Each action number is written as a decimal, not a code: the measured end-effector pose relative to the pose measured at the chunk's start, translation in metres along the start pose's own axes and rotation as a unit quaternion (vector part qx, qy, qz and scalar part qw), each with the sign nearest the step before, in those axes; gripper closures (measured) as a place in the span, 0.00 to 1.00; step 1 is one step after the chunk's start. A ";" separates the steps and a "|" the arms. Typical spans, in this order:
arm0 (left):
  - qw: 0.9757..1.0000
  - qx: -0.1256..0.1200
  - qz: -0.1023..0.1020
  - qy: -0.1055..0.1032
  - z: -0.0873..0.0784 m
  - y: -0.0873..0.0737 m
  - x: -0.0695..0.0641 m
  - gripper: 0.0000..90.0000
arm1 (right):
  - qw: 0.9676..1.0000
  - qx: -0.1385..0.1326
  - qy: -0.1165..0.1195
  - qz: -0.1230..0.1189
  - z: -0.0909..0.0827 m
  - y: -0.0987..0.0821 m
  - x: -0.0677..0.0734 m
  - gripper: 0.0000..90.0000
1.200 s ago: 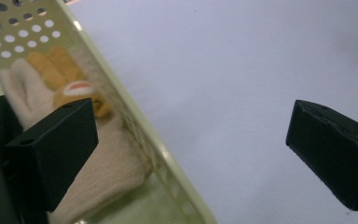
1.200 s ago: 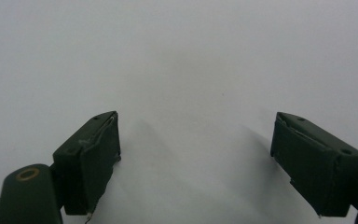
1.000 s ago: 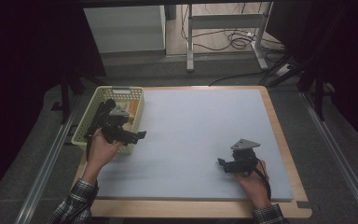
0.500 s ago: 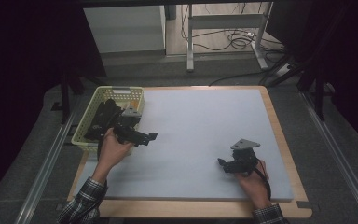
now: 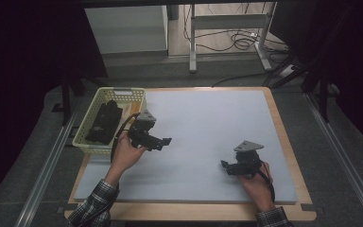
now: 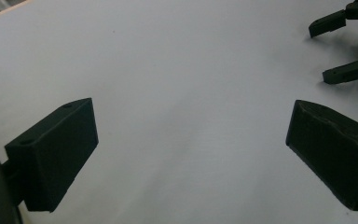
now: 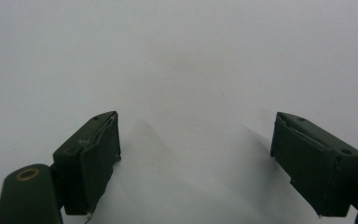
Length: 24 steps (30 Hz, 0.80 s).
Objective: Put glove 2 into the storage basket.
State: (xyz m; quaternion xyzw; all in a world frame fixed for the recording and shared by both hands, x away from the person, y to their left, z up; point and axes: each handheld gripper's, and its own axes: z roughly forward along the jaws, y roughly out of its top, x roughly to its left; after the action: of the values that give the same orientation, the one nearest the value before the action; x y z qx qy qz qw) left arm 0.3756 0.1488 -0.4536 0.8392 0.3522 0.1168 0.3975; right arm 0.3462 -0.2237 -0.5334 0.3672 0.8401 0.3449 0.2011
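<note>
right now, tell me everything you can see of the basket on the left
The basket is pale yellow-green, rectangular, apparently plastic, with slotted lattice walls. It sits upright at the table's left edge, beside the grey mat. Dark black items lie inside; what they are is unclear. The left claw hovers just right of it, open, not touching.

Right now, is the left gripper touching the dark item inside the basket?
Apart. In the high view the left gripper hangs over the white mat, right of the basket; the dark item lies inside it, with the rim between them.
</note>
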 end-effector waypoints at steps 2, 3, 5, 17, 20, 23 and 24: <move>1.000 -0.001 0.000 -0.004 0.003 0.001 -0.003 0.03 | 1.000 0.000 0.000 0.000 0.000 0.000 0.000 0.17; 1.000 -0.001 0.002 -0.006 0.004 0.001 -0.004 0.03 | 1.000 0.000 0.000 0.001 0.000 0.000 0.000 0.17; 1.000 -0.002 0.002 -0.009 0.007 0.002 -0.007 0.03 | 1.000 0.000 0.000 -0.001 0.000 0.000 0.000 0.17; 0.999 -0.002 0.011 -0.031 0.027 0.000 -0.022 0.03 | 1.000 -0.001 0.000 -0.001 0.000 0.000 0.000 0.17; 0.999 -0.002 0.013 -0.034 0.031 -0.003 -0.026 0.03 | 1.000 -0.001 0.000 -0.002 0.000 0.000 0.000 0.17; 0.999 0.000 0.016 -0.035 0.035 -0.006 -0.029 0.02 | 1.000 0.000 0.000 -0.001 0.000 0.000 0.000 0.17; 0.999 0.001 0.017 -0.035 0.036 -0.007 -0.030 0.03 | 1.000 0.000 0.000 -0.001 0.000 0.000 0.000 0.17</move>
State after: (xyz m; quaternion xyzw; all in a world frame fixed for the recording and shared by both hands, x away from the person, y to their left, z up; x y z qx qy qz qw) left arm 0.3675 0.1103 -0.4803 0.8488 0.3241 0.0935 0.4070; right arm 0.3463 -0.2239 -0.5334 0.3666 0.8403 0.3449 0.2014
